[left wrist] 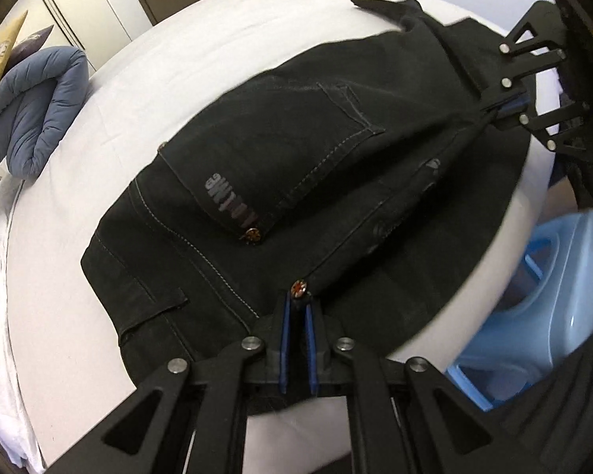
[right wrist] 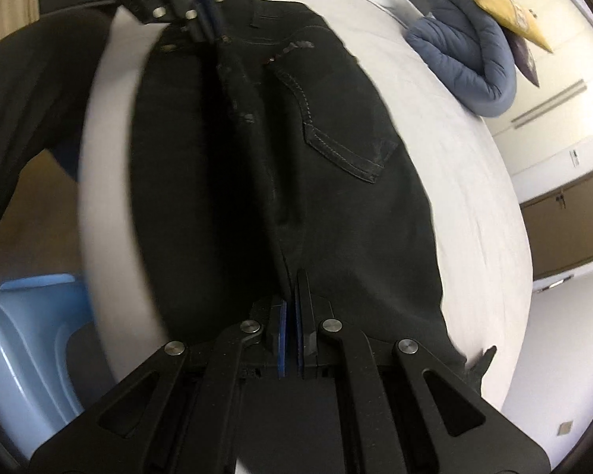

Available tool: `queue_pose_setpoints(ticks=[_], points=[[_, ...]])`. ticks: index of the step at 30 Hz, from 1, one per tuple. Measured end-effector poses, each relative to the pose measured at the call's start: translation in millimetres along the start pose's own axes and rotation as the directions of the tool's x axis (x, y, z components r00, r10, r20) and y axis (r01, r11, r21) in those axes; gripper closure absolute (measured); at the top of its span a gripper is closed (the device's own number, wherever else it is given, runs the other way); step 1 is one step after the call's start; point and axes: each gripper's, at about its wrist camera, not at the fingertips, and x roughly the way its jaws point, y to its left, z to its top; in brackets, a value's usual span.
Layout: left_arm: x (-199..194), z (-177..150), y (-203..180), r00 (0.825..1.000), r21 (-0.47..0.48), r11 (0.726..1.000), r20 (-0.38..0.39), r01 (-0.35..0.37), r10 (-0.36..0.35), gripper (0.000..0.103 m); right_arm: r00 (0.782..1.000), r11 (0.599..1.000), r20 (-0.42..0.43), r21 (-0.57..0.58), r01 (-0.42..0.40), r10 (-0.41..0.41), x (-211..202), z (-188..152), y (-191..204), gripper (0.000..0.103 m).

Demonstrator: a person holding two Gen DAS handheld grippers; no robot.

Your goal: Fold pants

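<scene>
Black jeans [left wrist: 296, 166] lie on a white bed [left wrist: 99, 158], back pocket up, folded lengthwise. My left gripper [left wrist: 298, 300] is shut on the waistband edge by a copper rivet [left wrist: 299, 286]. My right gripper [left wrist: 494, 112] shows at the upper right of the left wrist view, shut on the far edge of the jeans. In the right wrist view my right gripper [right wrist: 292, 288] is shut on a fold of the jeans [right wrist: 336, 217], and the left gripper [right wrist: 207, 23] grips the far end at the top. The fabric is raised taut between them.
A rolled blue duvet [left wrist: 35, 110] and a yellow pillow [right wrist: 498, 4] lie at the bed's far side. A light blue plastic basket [left wrist: 533, 308] stands on the floor beside the bed. Doors and wardrobes line the walls.
</scene>
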Motion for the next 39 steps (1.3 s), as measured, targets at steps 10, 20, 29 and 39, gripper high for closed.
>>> queue_pose_setpoints(ticks=[10,20,29,39], points=[[-2.8,-12.4,8.1,1.000,0.004,1.000,-0.005,0.010,-0.010,0.096,1.000,0.998,-0.018,-0.058,0.024,-0.025,15.3,28.2,38.8,0.101],[0.8,-14.1,7.9,1.000,-0.031,0.999,0.001,0.015,-0.015,0.096,0.998,0.994,-0.035,-0.090,0.055,-0.059,21.0,25.1,52.6,0.101],[1.9,-9.9,12.9,1.000,-0.064,0.998,-0.018,0.006,-0.008,0.082,0.997,0.991,-0.032,-0.113,0.067,-0.071,19.9,5.4,68.8,0.101],[-59.3,14.9,35.5,0.997,-0.171,0.985,0.070,-0.026,0.038,0.026,0.996,0.996,-0.048,-0.047,0.074,-0.076,21.3,-3.6,71.0,0.100]])
